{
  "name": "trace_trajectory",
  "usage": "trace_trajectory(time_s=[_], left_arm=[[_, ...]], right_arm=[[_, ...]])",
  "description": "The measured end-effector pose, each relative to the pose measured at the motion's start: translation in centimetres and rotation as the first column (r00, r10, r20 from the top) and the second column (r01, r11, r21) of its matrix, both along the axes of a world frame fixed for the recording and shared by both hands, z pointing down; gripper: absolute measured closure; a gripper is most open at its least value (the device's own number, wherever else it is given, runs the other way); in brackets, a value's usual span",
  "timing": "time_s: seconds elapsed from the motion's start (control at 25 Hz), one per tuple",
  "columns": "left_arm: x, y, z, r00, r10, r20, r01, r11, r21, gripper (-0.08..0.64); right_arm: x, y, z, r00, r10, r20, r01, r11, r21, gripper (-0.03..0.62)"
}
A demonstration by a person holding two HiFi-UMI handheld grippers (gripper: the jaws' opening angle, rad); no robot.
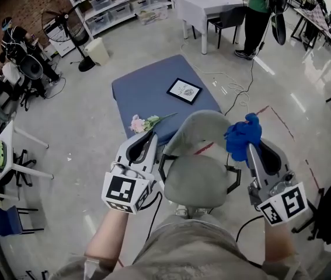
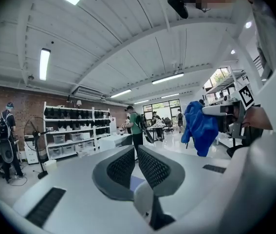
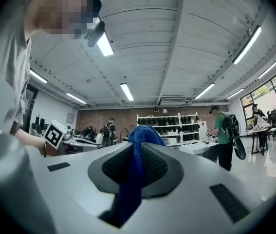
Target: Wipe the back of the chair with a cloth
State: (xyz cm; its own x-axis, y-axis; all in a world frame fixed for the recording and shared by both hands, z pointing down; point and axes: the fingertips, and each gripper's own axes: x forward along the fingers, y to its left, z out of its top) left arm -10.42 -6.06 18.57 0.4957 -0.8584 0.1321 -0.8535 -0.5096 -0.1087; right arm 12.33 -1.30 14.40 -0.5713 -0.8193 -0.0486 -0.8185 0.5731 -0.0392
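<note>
The grey office chair [image 1: 195, 182] stands right below me, its curved backrest [image 1: 203, 127] on the far side of the seat. My right gripper [image 1: 250, 147] is shut on a bunched blue cloth [image 1: 242, 135], held up in the air just right of the backrest. In the right gripper view the cloth [image 3: 134, 172] hangs down between the closed pads. My left gripper [image 1: 148, 136] hovers left of the backrest, shut with nothing between its pads [image 2: 150, 167]. From the left gripper view the blue cloth [image 2: 199, 127] dangles from the right gripper [image 2: 221, 111].
Beyond the chair lies a blue-covered low table [image 1: 147, 89] with a framed picture [image 1: 184, 90] and a flower sprig [image 1: 145, 123]. Further back are a white table [image 1: 203, 4], a standing person [image 1: 257, 13], a floor fan [image 1: 72, 31] and shelving. Chairs and gear crowd the left side.
</note>
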Motion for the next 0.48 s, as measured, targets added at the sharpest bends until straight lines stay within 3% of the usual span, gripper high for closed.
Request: trace_trajectory(time_s=[0.28,0.48], left_arm=[[-0.1,1.6,-1.7,0.999,0.011,0.037,-0.013,0.997,0.072,0.523],[-0.1,2.3,-2.3,1.0,0.016,0.017,-0.017,0.997,0.079,0.523]], right_arm=[[-0.2,1.8,-1.8,0.999,-0.014,0.043,0.012,0.999,0.032,0.531],[-1.2,2.3,-2.2,0.999,-0.032,-0.034,0.035,0.996,0.082,0.531]])
